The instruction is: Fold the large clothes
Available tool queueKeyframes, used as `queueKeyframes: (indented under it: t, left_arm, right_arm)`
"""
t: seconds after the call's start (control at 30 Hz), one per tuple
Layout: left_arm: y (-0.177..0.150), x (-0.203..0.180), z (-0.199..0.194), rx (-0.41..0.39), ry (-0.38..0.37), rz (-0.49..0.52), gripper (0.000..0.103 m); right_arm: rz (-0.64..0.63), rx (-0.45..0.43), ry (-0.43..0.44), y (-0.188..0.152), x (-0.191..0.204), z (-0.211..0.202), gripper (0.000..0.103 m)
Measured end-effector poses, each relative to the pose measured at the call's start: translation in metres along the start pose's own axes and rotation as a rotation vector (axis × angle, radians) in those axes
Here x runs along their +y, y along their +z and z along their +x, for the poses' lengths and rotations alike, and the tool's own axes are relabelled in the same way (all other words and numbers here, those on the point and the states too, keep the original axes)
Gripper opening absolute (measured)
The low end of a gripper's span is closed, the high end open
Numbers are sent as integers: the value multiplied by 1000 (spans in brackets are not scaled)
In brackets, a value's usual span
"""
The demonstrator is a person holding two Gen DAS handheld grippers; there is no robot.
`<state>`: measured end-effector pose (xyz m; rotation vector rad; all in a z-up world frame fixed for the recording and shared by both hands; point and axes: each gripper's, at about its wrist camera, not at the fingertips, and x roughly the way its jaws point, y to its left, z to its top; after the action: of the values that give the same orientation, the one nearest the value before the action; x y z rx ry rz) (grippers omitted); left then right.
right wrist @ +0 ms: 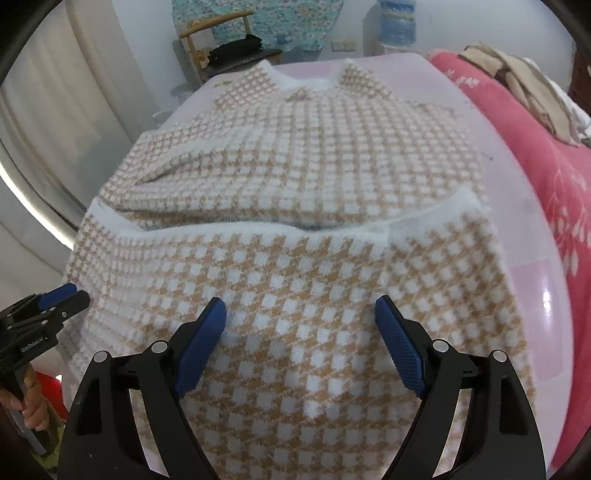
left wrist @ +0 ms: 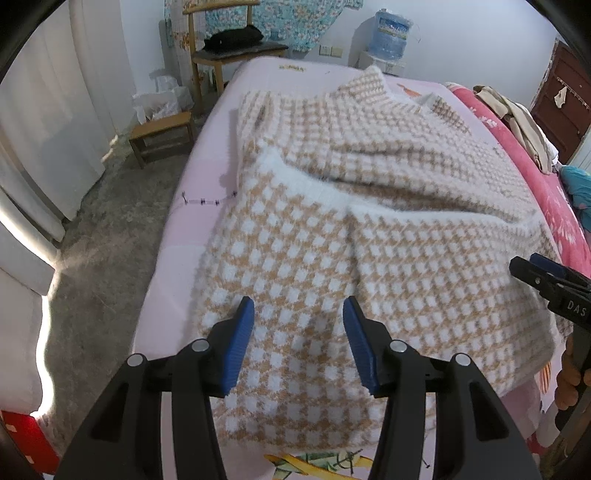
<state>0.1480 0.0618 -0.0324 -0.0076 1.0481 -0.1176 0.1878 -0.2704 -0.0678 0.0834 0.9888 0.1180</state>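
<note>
A large tan-and-white checked knit sweater (left wrist: 369, 229) lies on a pink bed sheet (left wrist: 207, 173), its bottom part folded up so a white hem band (right wrist: 258, 225) runs across the middle. My left gripper (left wrist: 298, 314) hovers over the near left part of the sweater, jaws apart, nothing between the blue pads. My right gripper (right wrist: 301, 306) hangs above the near fold of the sweater (right wrist: 295, 280), jaws wide apart and empty. Each gripper shows at the edge of the other's view: the right gripper (left wrist: 532, 269) and the left gripper (right wrist: 70, 297).
A red patterned blanket (right wrist: 546, 155) with beige clothes (right wrist: 535, 88) lies along the bed's right side. Left of the bed are a wooden stool (left wrist: 162, 136), a chair (left wrist: 229, 48) with dark cloth, white curtains (left wrist: 55, 122) and grey floor. A water bottle (left wrist: 391, 35) stands by the far wall.
</note>
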Motion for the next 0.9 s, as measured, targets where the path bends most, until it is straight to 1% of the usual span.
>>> queueKeyframes:
  t: [0.1, 0.13, 0.3, 0.43, 0.6, 0.9]
  left_arm:
    - [6, -8, -10, -18, 11, 15, 57]
    - [9, -11, -13, -24, 24, 23, 61]
    - [19, -22, -18, -18, 39, 26, 70]
    - [23, -24, -18, -2, 49, 22, 74]
    - [25, -27, -19, -5, 70, 26, 77]
    - [28, -24, -20, -19, 97, 26, 79]
  right_arm:
    - [7, -23, 9, 3, -3, -11, 79]
    - [12, -24, 14, 4, -4, -14, 79]
    - [15, -7, 30, 6, -3, -19, 83]
    - [9, 0, 22, 9, 2, -21, 83]
    - [3, -8, 19, 12, 7, -27, 83]
    - [-8, -14, 15, 20, 11, -31, 83]
